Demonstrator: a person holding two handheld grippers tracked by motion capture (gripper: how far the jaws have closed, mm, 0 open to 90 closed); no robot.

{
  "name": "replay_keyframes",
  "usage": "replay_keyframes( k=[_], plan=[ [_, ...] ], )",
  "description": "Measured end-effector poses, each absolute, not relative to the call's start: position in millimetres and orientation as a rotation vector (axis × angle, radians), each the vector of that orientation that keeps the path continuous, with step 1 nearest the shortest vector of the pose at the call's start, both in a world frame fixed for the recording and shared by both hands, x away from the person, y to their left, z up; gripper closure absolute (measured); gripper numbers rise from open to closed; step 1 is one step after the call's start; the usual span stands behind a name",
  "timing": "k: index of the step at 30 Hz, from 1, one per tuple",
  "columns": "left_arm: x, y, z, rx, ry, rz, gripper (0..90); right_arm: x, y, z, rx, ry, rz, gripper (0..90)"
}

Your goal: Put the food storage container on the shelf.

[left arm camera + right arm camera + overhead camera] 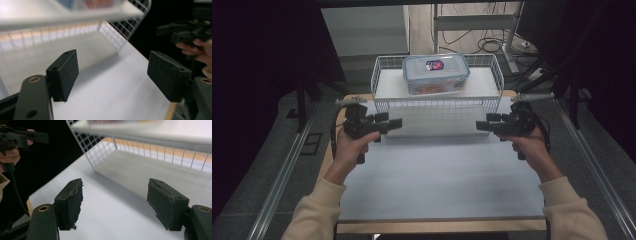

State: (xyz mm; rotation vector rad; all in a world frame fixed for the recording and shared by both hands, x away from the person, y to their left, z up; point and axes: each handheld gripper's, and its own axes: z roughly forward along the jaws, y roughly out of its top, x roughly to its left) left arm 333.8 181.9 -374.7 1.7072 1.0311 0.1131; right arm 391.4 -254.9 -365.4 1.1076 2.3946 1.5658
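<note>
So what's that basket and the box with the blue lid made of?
The basket looks like thin metal wire with a white coating: you can see an open grid of fine rods. The box looks like clear plastic, since reddish contents show through its glossy wall; its blue-rimmed lid seems plastic too. Both grippers, left and right, are open and apart from them.

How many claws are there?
2: the left claw in front of the wire basket's left end, the right claw in front of its right end, both open.
</note>
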Motion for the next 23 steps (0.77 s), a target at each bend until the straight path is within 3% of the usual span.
replay_keyframes(
  k=[11,18,23],
  plan=[
    [303,168,-445,1.835,1.017,0.098,25.9,357,-259,-430,1.108,2.483,1.445,27.4],
    [305,163,-453,1.856,1.021,0.083,26.1,352,-255,-439,1.082,2.487,1.426,26.2],
    [305,168,-457,1.840,1.050,0.085,26.0,350,-255,-444,1.047,2.447,1.385,20.1]
  ],
)
